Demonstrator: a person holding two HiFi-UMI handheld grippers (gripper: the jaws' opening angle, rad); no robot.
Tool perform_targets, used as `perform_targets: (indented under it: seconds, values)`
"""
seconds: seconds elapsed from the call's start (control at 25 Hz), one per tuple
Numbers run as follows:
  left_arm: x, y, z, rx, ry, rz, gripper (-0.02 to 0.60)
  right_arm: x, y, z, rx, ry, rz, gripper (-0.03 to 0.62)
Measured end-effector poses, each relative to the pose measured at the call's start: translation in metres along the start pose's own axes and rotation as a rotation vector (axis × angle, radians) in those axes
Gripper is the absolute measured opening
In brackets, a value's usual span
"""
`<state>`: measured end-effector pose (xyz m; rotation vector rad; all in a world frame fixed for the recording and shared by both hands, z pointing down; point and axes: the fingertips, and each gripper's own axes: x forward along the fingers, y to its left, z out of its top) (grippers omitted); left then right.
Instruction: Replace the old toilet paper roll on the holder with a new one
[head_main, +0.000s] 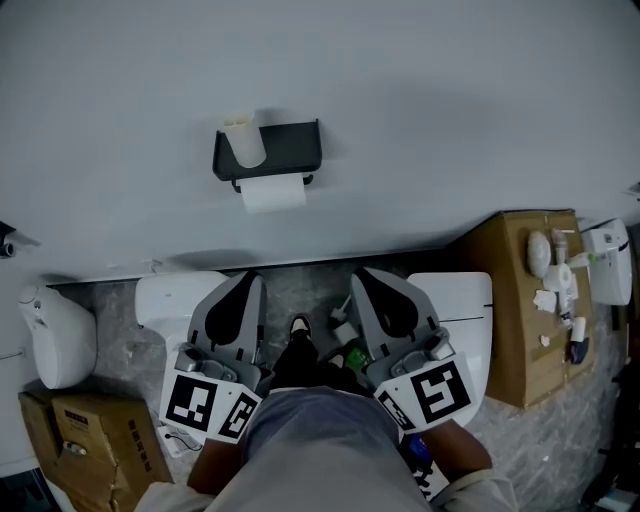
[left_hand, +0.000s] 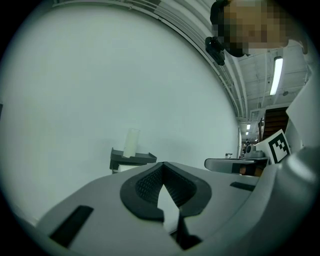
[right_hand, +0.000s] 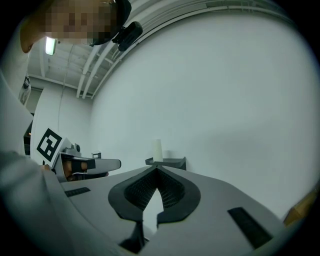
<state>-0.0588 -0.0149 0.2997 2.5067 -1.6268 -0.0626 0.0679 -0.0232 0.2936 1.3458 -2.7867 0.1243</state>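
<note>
- The left gripper (head_main: 253, 279) and the right gripper (head_main: 362, 273) sit at the bottom centre of the head view. Both have their jaws pressed together with nothing between them.
- The black holder (head_main: 268, 150) is on the wall at upper centre, well apart from both grippers.
- A pale tube (head_main: 245, 140) stands upright on the holder's shelf at its left end. A white sheet (head_main: 272, 193) hangs just below the shelf, which hides the roll the sheet comes from.
- The tube is probably very light and thin-walled, so it would dent easily. A gentle pinch across its middle would suit.
- The paper is likely soft and would tear if pulled by the sheet. The roll is better taken across its width.
</note>
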Motion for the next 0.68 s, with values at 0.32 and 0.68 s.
perform_targets:
  seconds: [0.32,0.68]
  values:
    - [-0.007,-0.015,-0.002,-0.004,-0.002,0.006,0.005,-0.016,0.005,0.002,-0.023,0.014,0.031,0.017]
    - [-0.018,-0.02,-0.003,-0.008,0.024,0.018,0.005,-0.032,0.014,0.008,-0.043,0.011,0.042,0.017]
